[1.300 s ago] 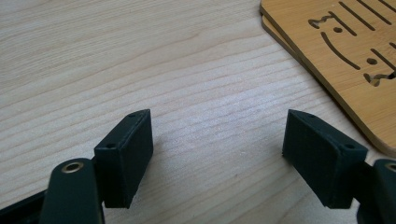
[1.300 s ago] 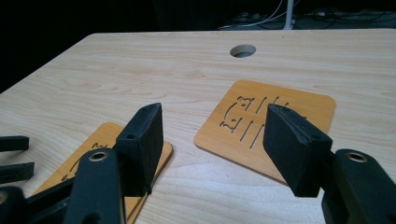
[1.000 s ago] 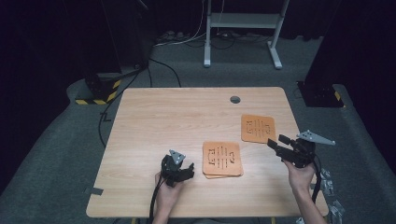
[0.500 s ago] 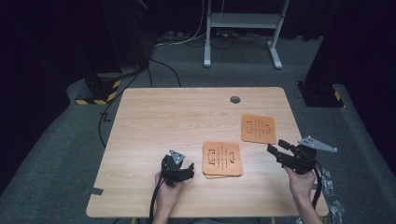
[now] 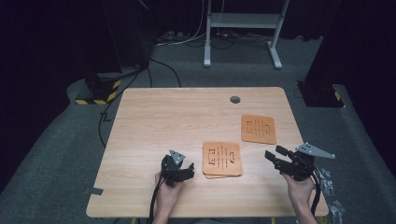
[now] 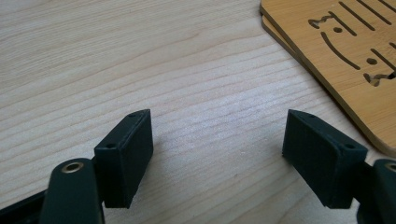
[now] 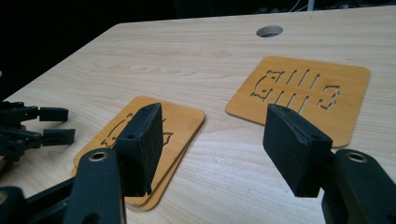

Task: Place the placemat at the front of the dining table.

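Two-board stack (image 5: 222, 159) flat at desk (image 5: 154, 121) near edge, between both claws; single board (image 5: 258, 128) just beyond, apart, probably next for stacking. Right claw (image 5: 275, 156) open, empty, low beside stack, aimed toward it, likely lining up. Left claw (image 5: 186, 171) open, empty, parked just beside stack's other edge.

Bare table (image 5: 159, 121) lies open across the left and far side; only the stacked coasters (image 5: 222, 159) and single coaster (image 5: 258, 128) occupy the near right.
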`<state>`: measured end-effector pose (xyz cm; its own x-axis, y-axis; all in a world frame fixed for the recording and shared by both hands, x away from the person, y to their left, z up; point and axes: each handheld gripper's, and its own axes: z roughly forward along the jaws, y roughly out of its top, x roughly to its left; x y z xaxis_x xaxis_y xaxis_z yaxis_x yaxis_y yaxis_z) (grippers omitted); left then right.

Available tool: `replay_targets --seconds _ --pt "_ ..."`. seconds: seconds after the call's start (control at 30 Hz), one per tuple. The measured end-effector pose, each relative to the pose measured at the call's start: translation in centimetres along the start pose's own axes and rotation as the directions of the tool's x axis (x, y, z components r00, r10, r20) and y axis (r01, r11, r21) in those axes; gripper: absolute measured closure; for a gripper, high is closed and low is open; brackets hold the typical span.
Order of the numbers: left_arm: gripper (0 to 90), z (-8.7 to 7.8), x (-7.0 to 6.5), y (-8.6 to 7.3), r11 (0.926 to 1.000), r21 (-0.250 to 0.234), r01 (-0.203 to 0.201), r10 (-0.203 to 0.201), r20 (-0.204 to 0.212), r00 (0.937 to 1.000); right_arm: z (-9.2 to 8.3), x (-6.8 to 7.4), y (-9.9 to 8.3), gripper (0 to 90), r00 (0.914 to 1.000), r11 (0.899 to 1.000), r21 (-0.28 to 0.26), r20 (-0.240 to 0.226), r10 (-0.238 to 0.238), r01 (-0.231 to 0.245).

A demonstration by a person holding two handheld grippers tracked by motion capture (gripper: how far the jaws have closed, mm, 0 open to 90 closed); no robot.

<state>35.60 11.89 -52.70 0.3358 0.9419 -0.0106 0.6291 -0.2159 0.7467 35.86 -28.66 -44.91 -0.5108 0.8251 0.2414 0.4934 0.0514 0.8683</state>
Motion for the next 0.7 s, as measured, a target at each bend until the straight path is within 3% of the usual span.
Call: replay_targets --seconds 0.7 --pt "24.4 0.0 0.0 0.0 1.0000 0.000 0.000 0.000 0.000 1.0000 -0.2 0.5 -2.0 37.9 1.0000 1.000 0.021 0.000 0.007 -0.007"
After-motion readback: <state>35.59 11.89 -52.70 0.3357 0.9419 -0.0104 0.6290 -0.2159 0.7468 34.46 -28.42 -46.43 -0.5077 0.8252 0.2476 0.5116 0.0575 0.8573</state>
